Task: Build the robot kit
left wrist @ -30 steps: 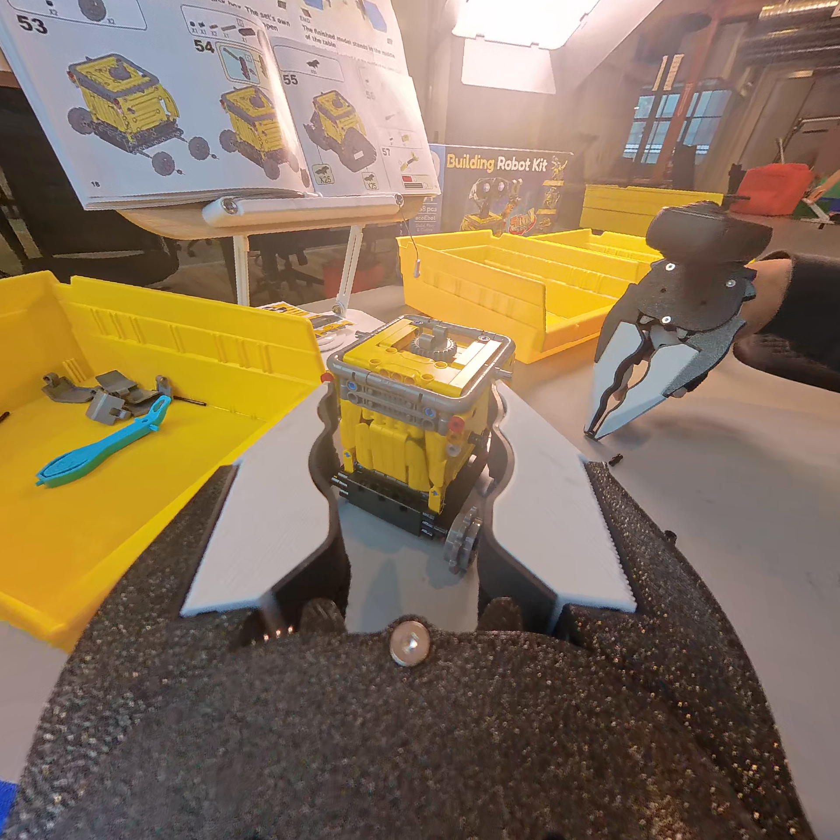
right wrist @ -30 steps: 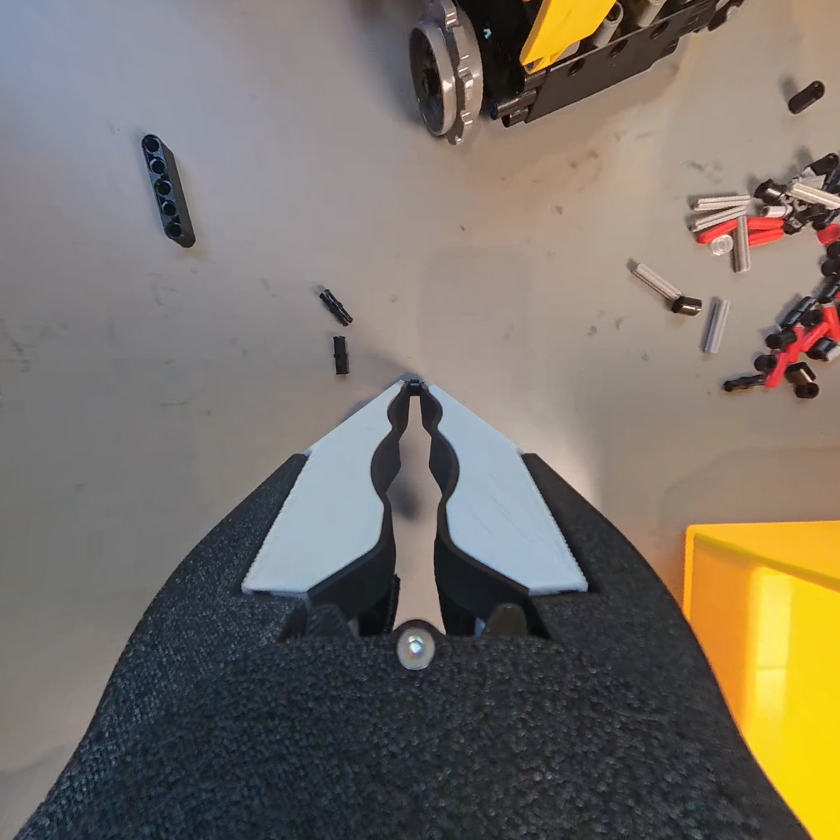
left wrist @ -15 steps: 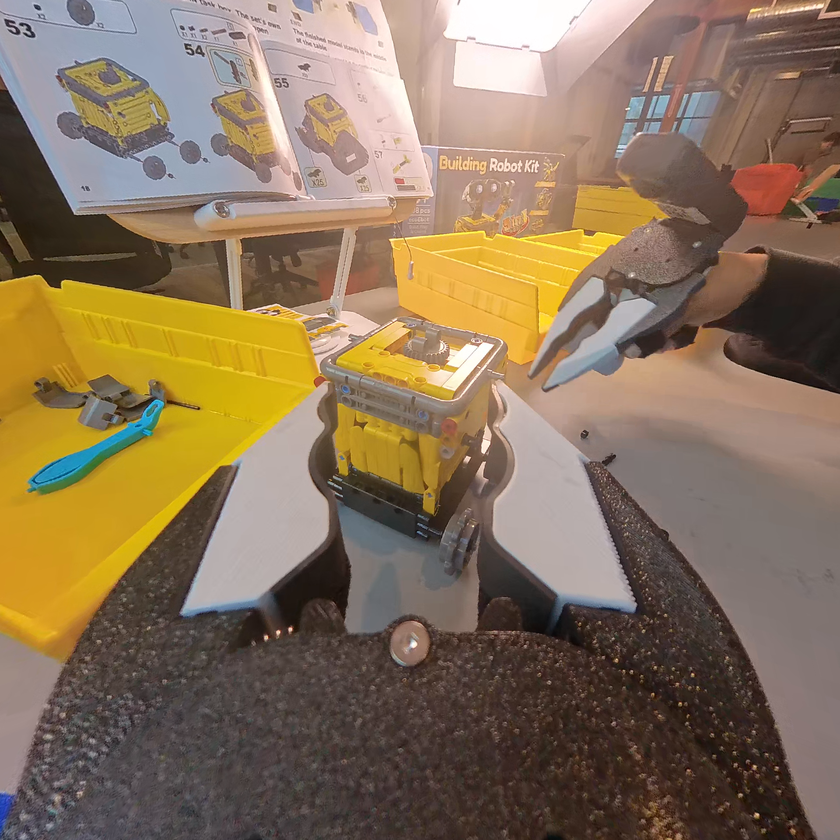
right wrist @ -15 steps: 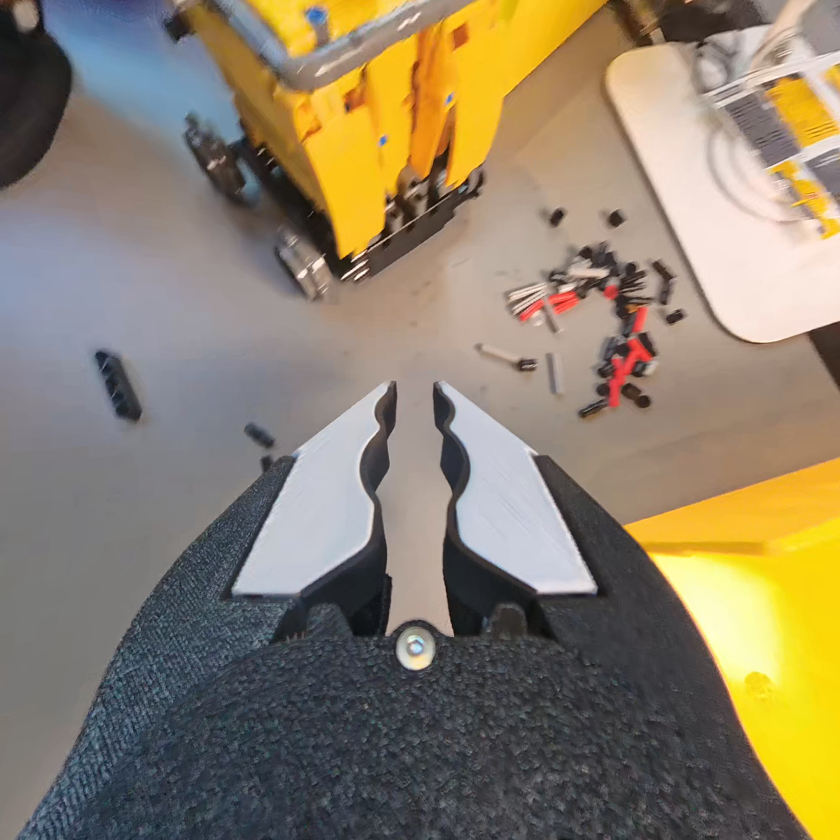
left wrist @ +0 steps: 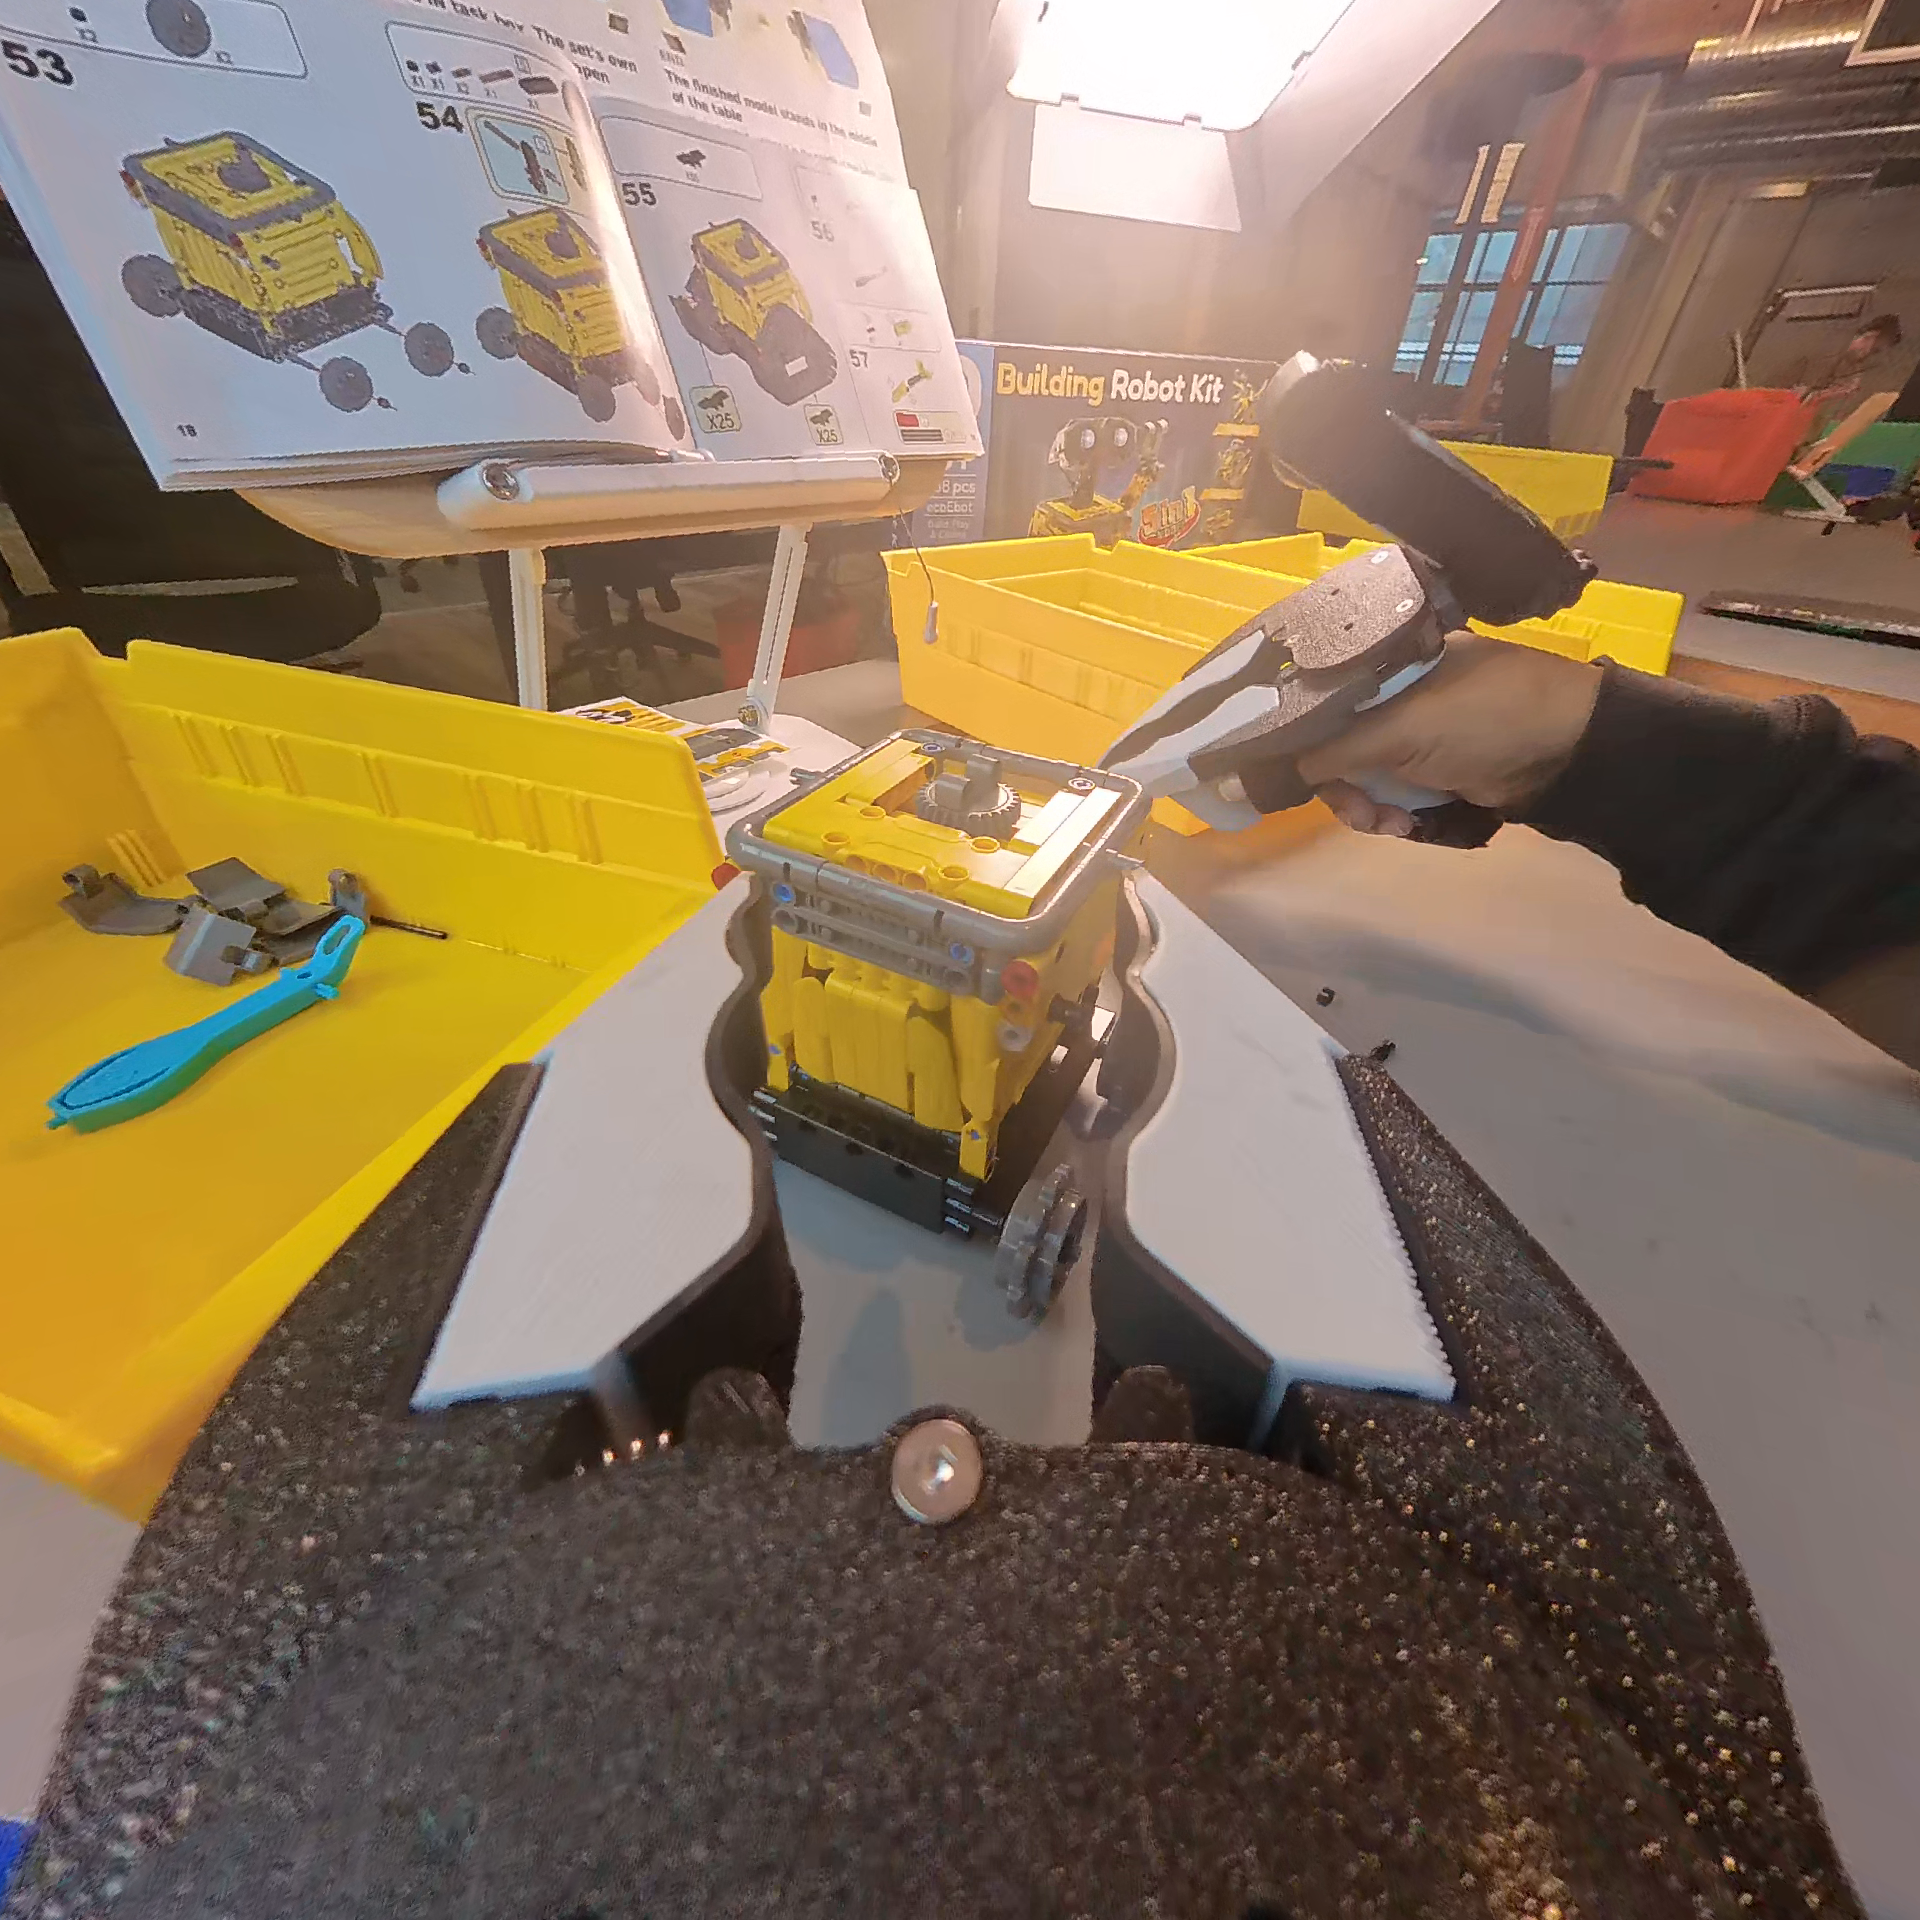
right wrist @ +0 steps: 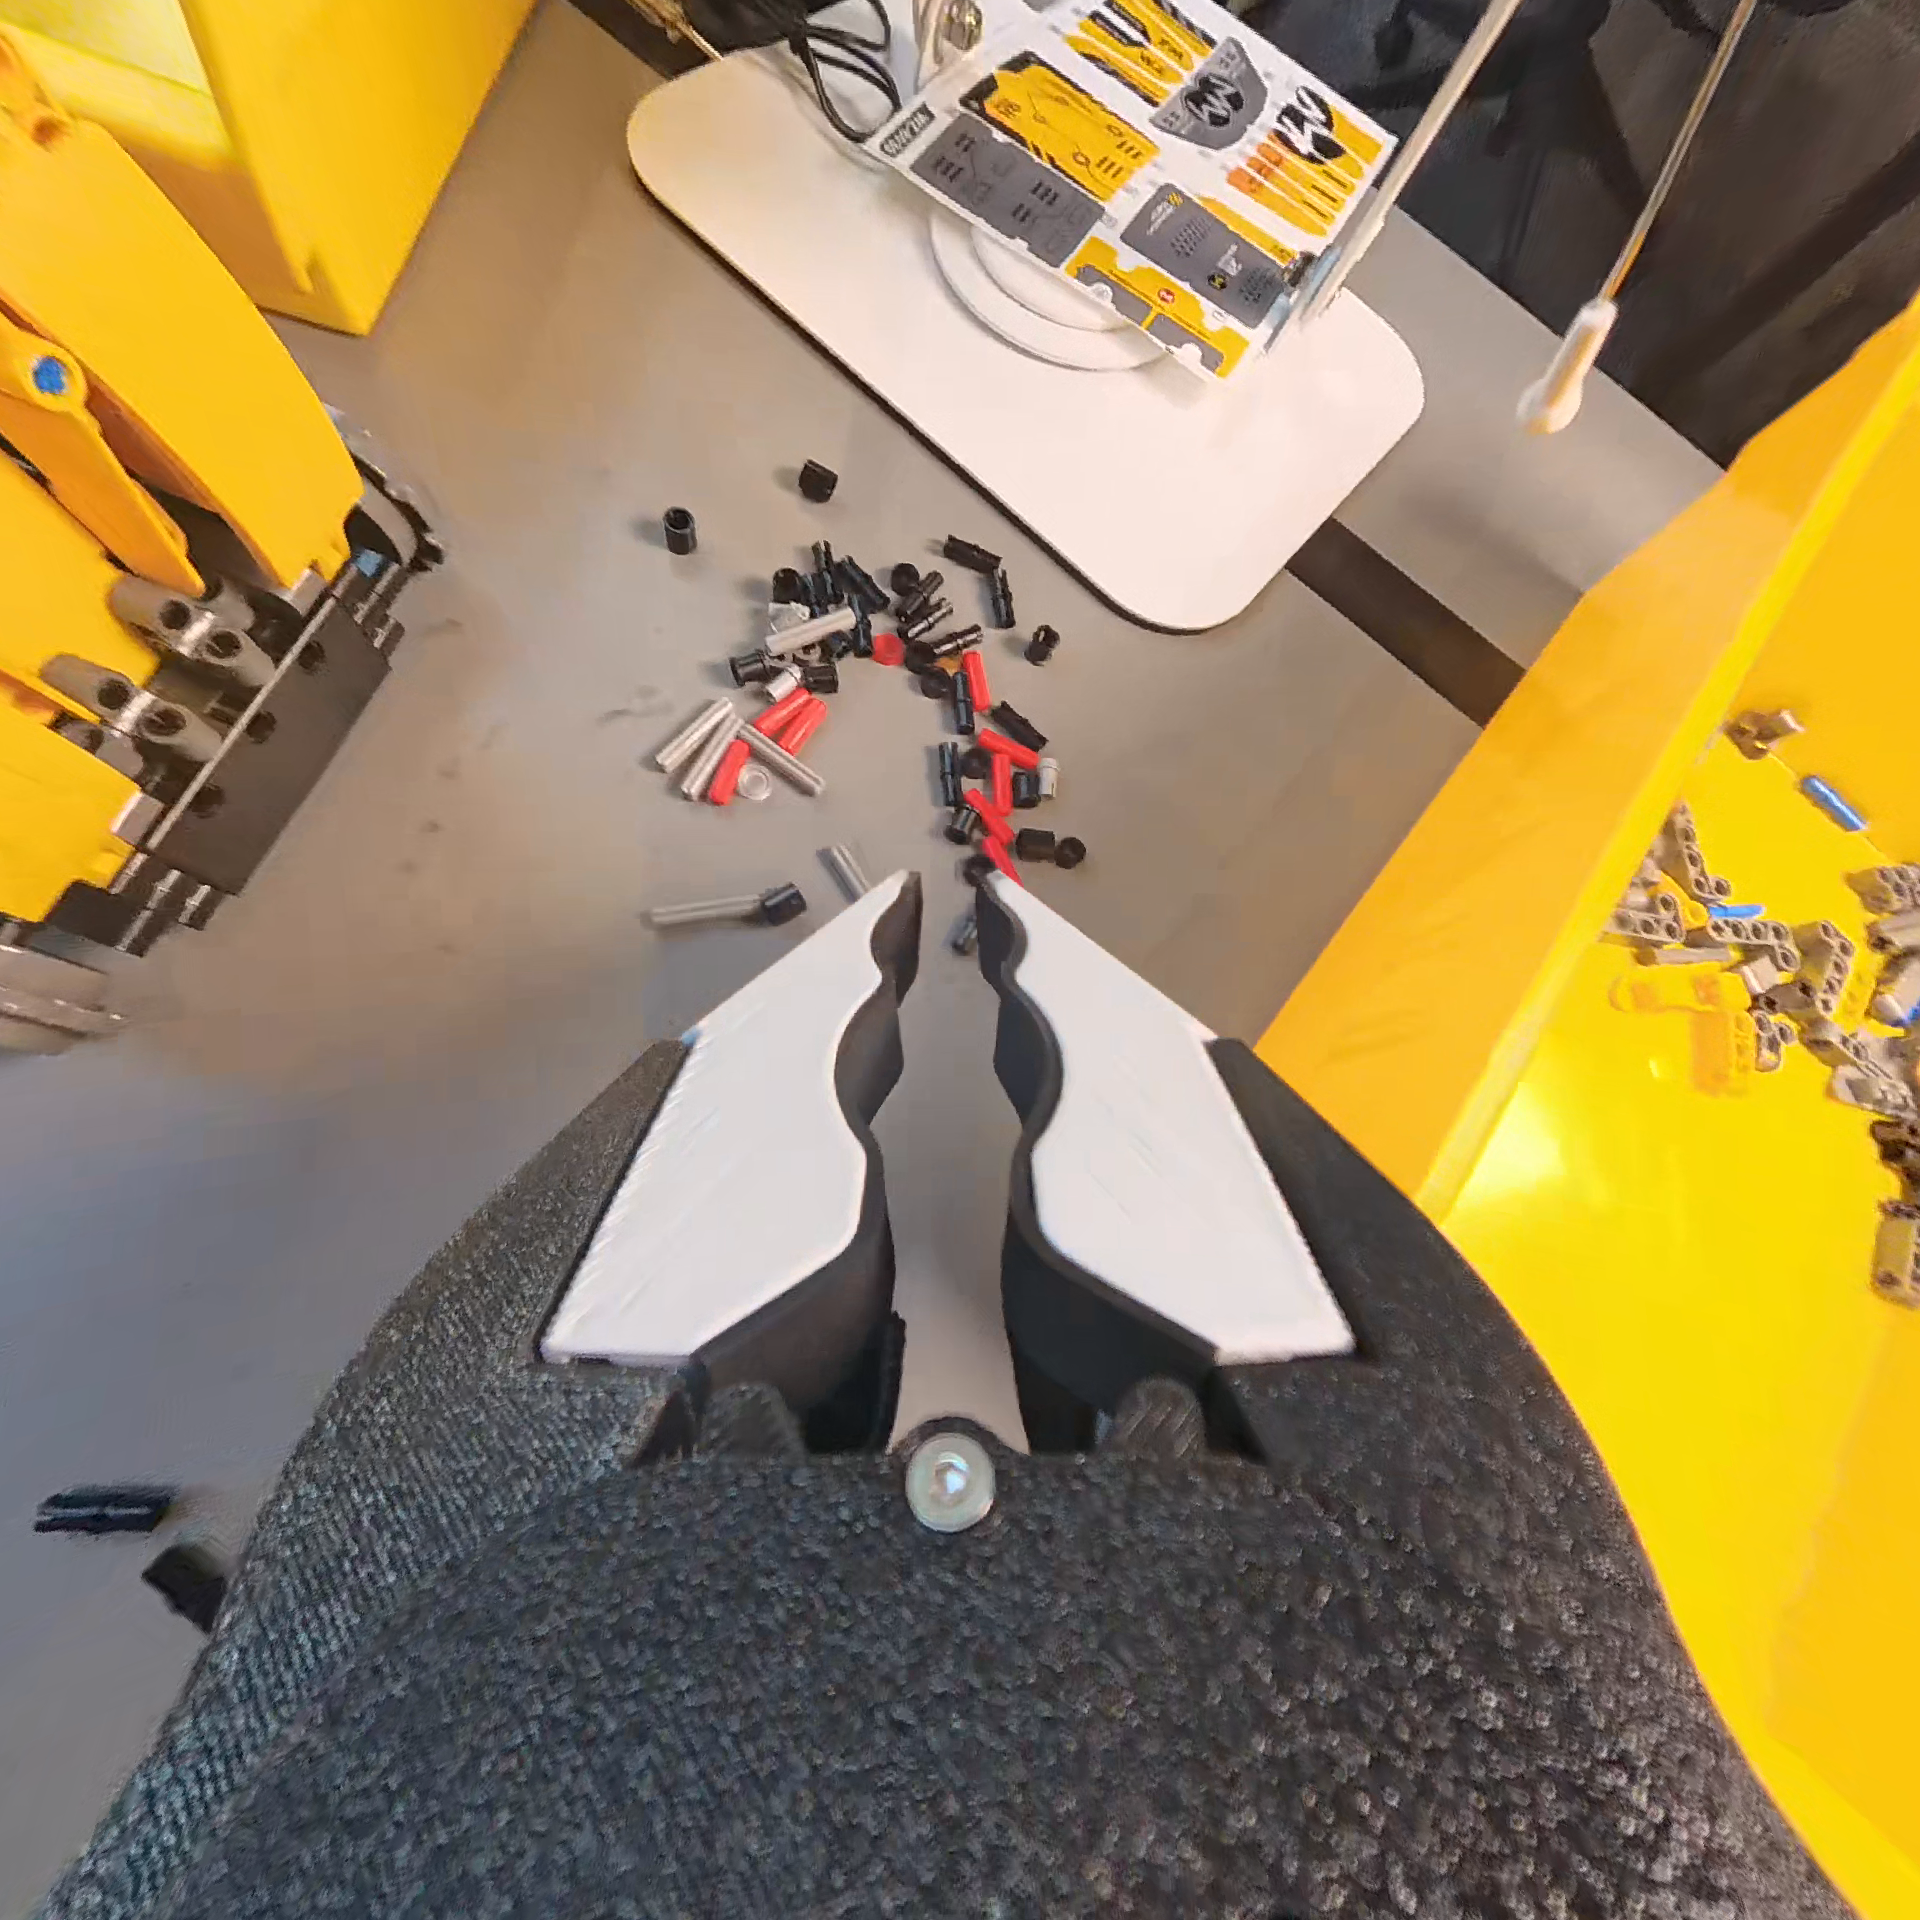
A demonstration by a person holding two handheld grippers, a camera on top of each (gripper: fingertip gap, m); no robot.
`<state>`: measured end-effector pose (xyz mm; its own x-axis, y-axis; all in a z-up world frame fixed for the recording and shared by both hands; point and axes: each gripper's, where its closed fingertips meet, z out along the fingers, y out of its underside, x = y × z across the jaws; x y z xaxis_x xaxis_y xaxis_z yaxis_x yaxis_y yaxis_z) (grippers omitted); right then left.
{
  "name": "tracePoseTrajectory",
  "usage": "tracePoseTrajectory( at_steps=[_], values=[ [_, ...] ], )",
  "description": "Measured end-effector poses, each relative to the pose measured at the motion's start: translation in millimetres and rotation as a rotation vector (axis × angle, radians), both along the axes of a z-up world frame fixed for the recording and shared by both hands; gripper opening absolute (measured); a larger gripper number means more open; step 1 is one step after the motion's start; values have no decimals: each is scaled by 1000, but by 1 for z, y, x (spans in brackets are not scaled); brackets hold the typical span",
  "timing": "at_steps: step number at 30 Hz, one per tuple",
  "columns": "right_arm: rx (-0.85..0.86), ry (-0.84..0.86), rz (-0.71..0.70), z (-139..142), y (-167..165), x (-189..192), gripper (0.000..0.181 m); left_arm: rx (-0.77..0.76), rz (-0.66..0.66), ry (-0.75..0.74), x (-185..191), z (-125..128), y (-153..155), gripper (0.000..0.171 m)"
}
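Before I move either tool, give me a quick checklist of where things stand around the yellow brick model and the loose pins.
1. Left tool grip on the yellow brick model: its fingers press both sides of the model. Ok.
2. Model upright between the fingers: ok.
3. Right tool empty: jaws slightly apart, nothing between them. Ok.
4. Right tool clear of the model: in the left wrist view its tip sits at the model's top rear corner. Cannot tell whether they touch.
5. Loose pins in view on the table, just ahead of the right tool: ok.
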<state>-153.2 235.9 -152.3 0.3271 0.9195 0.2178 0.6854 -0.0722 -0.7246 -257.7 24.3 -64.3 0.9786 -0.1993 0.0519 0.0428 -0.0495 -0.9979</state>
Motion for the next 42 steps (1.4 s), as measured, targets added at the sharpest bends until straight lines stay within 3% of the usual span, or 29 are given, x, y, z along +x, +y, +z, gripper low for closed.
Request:
tracePoseTrajectory(
  at_steps=[6,12,18,22,30,36,42],
  values=[
    [-8,-22,-19,-4,1,10,16,-5,-9,4,3,-1,0,63],
    [-42,19,124,5,-29,-40,17,-9,-8,5,3,-2,1,63],
    [-93,-53,157,-27,-20,-76,17,-3,5,1,-1,-1,0,63],
    [-94,-92,163,-37,-19,-80,13,0,-1,-8,-1,0,0,63],
    [-94,-72,189,-32,-20,-77,9,-5,-9,-16,0,-1,0,63],
    [-88,76,356,9,-51,-56,9,-8,-7,-23,-1,-2,1,63],
    [-86,140,662,18,-112,29,10,-5,-5,-21,-2,-1,0,63]
  ],
)
